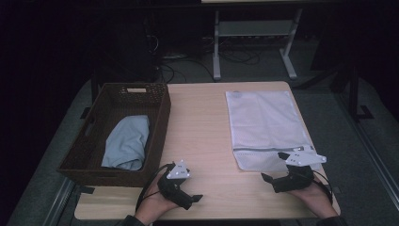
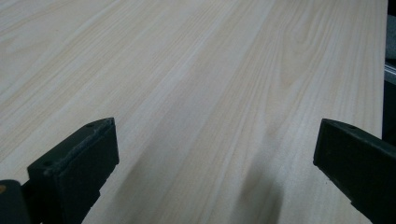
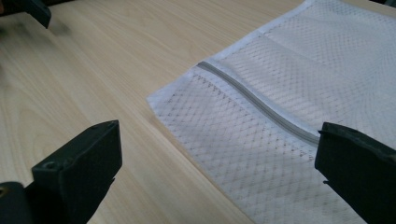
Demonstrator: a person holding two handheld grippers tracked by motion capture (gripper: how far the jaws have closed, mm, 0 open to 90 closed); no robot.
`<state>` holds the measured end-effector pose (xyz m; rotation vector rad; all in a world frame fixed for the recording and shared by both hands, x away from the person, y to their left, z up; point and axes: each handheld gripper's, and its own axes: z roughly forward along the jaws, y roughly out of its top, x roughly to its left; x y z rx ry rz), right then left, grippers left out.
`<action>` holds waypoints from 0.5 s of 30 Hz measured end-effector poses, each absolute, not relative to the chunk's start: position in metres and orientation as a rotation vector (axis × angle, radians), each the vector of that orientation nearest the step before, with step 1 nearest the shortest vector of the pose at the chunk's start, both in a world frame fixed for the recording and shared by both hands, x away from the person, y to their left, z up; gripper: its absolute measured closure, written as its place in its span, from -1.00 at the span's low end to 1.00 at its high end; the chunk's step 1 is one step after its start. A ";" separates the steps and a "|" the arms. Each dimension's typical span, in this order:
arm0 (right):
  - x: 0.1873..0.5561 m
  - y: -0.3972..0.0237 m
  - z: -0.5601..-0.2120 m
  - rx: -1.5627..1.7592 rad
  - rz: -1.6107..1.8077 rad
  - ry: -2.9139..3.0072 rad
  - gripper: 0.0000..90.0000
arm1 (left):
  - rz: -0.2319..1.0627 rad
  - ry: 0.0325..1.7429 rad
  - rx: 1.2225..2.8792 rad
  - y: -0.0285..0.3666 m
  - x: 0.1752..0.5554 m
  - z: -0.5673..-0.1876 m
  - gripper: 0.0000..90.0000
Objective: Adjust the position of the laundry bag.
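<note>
A white mesh zip bag (image 1: 266,125) lies flat on the right half of the wooden table (image 1: 200,127). Its grey zipper (image 3: 261,105) runs near the front end. My right gripper (image 1: 274,167) rests at the bag's near left corner, jaws wide open. In the right gripper view (image 3: 217,163) the bag (image 3: 289,84) lies just ahead, partly between the jaws. A light blue cloth (image 1: 127,141) lies bunched in a brown wicker basket (image 1: 162,125) at the left. My left gripper (image 1: 192,197) sits near the front edge, right of the basket, open over bare wood (image 2: 215,163).
Beyond the table's far edge stand a white desk frame (image 1: 216,52) and tangled cables (image 1: 179,56) on a dark floor. The table's right edge (image 2: 385,56) runs close by in the left gripper view. The left gripper's jaw tip (image 3: 35,10) shows far off in the right gripper view.
</note>
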<state>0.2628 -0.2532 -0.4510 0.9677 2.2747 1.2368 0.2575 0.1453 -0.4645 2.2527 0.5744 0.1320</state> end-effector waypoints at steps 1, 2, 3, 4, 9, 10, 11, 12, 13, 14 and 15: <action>0.264 -0.254 -0.450 0.967 1.238 2.271 -0.99 | 0.131 0.577 2.252 0.145 0.257 -0.465 -1.00; 0.265 -0.254 -0.449 0.971 1.236 2.267 -0.99 | 0.132 0.579 2.251 0.146 0.257 -0.465 -1.00; 0.267 -0.254 -0.449 0.969 1.234 2.265 -0.99 | 0.132 0.580 2.249 0.146 0.258 -0.465 -1.00; 0.268 -0.254 -0.448 0.970 1.234 2.264 -0.99 | 0.132 0.583 2.246 0.146 0.258 -0.464 -1.00; 0.278 -0.255 -0.446 0.978 1.226 2.266 -0.99 | 0.131 0.587 2.242 0.146 0.258 -0.464 -1.00; 0.280 -0.255 -0.446 0.977 1.225 2.269 -0.99 | 0.133 0.583 2.245 0.146 0.258 -0.464 -1.00; 0.282 -0.255 -0.446 0.982 1.221 2.270 -0.99 | 0.133 0.581 2.245 0.147 0.259 -0.464 -1.00; 0.284 -0.255 -0.446 0.976 1.217 2.270 -0.99 | 0.131 0.583 2.244 0.146 0.259 -0.464 -1.00; 0.286 -0.254 -0.446 0.981 1.214 2.273 -0.99 | 0.131 0.585 2.242 0.146 0.259 -0.464 -1.00; 0.288 -0.254 -0.446 0.979 1.209 2.273 -0.99 | 0.130 0.585 2.241 0.146 0.259 -0.464 -1.00; 0.290 -0.254 -0.445 0.979 1.207 2.275 -0.99 | 0.130 0.585 2.242 0.146 0.259 -0.464 -1.00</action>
